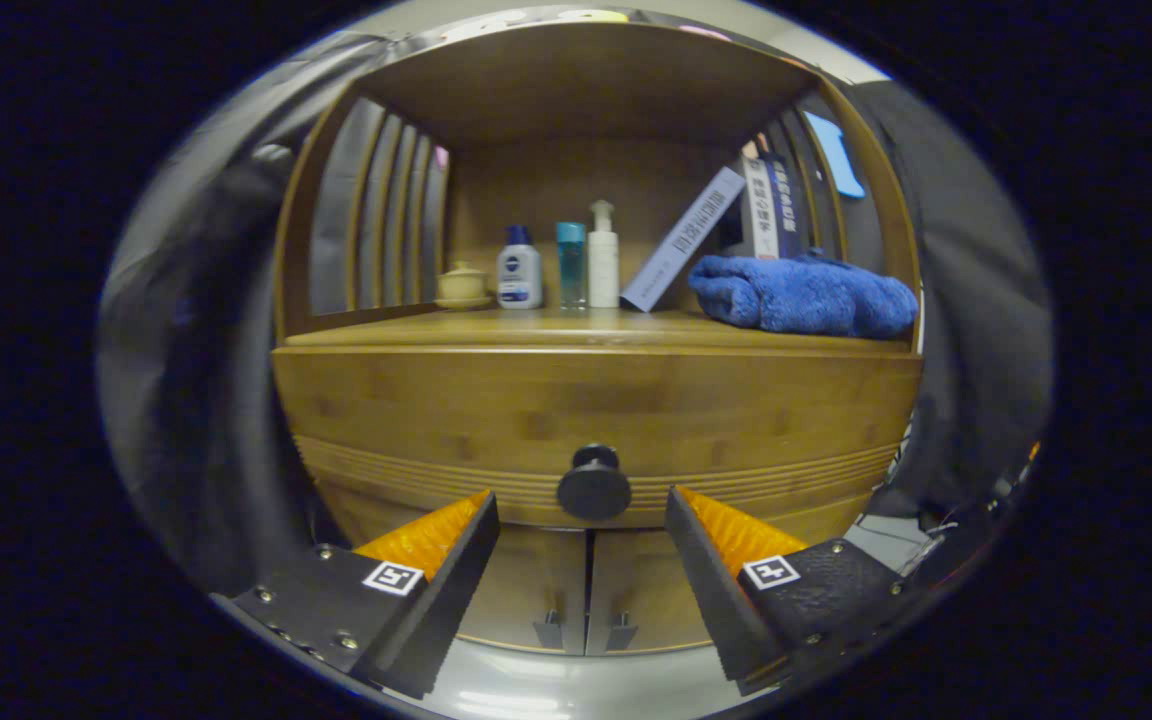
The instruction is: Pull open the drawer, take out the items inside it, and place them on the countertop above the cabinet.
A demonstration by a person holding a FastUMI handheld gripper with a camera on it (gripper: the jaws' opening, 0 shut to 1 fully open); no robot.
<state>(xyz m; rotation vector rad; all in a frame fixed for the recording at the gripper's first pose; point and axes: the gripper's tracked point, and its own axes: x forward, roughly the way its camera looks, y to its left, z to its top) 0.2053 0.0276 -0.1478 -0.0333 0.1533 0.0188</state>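
one drawer knob (593, 485) sat between the spread gripper (581, 520) fingers; three bottles (569, 264) and one blue towel (802, 294) occupied the countertop (536, 329).

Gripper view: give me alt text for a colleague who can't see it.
The hand-held gripper is open, its fingers flanking the dark round knob of a closed wooden drawer. On the countertop above stand three bottles, leaning books and a blue towel.
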